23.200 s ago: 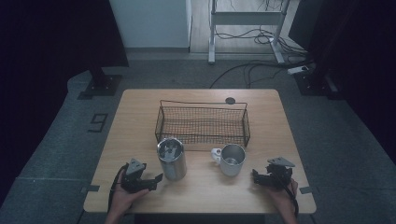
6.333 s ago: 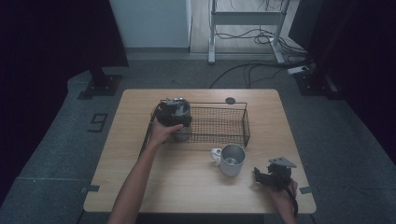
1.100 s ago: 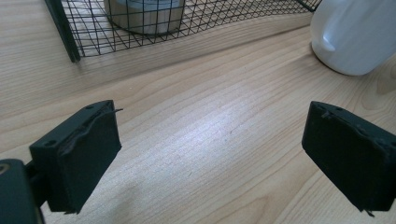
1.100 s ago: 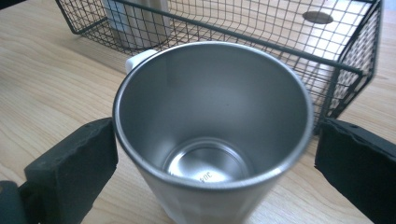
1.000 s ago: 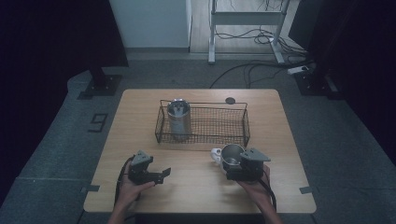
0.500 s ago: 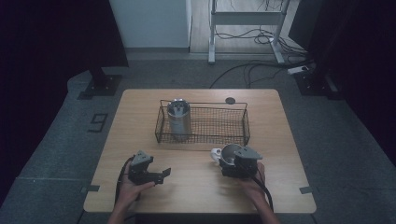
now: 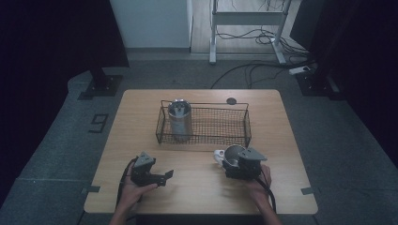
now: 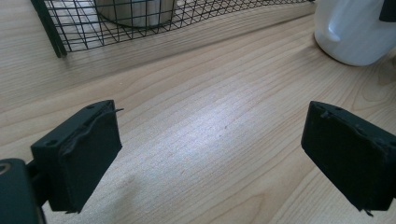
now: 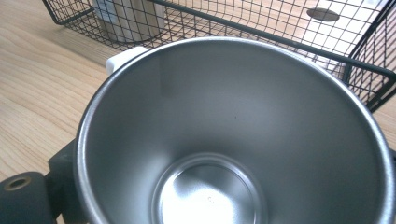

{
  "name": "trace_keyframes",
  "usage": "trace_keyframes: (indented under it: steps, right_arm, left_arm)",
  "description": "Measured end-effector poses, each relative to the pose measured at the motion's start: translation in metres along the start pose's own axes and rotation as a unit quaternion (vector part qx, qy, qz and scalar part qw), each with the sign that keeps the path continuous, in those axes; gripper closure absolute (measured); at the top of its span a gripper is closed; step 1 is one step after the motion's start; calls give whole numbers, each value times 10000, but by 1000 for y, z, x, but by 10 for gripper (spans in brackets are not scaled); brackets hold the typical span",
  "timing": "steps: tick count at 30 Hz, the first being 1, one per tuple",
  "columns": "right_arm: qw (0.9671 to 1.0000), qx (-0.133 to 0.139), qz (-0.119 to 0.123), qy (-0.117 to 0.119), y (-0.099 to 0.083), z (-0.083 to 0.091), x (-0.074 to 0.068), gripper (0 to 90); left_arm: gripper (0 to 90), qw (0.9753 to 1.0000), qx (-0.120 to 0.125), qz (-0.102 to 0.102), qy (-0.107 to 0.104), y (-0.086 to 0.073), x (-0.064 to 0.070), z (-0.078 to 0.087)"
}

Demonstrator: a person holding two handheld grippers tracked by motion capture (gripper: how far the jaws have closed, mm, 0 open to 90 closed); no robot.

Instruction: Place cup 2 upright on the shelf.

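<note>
Steel mug (image 7: 232, 155) just in front of the wire basket (image 7: 204, 123), right gripper (image 7: 240, 165) around it but grip impossible to judge — squeeze firm, lift straight, clear the rim beside the cup (image 7: 179, 118) inside; left gripper (image 7: 162, 176) idle, jaws apart.

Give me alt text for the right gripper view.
A steel mug, empty, sits tight against the camera, seen from above its rim. Behind it is the wire basket holding a metal tumbler, all on a wooden table.
</note>
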State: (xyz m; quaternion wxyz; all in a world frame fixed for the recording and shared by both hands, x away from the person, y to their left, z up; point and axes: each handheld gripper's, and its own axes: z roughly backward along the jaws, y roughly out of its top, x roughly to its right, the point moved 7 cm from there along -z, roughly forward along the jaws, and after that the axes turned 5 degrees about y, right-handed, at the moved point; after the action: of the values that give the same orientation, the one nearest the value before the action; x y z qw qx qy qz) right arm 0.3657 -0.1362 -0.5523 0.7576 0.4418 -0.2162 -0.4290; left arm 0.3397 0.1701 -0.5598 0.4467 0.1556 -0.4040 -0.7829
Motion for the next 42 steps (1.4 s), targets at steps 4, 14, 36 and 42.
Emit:
trace_keyframes:
  steps: [4,14,36,42]
  right_arm:
    - [10000,56,-55,27,1,5,2,70]
    - [9995,268,5,138,20,24,1,70]
    - [9982,512,-4,324,93,33,14,70]
    - [9983,462,71,346,108,24,16,70]
  left_arm:
    - [48,10000,-13,18,6,-1,-1,0]
    - [51,10000,28,67,6,1,-1,3]
    - [56,9999,-65,-20,-106,0,11,-2]
    - [57,9999,-47,-8,-121,0,11,-1]
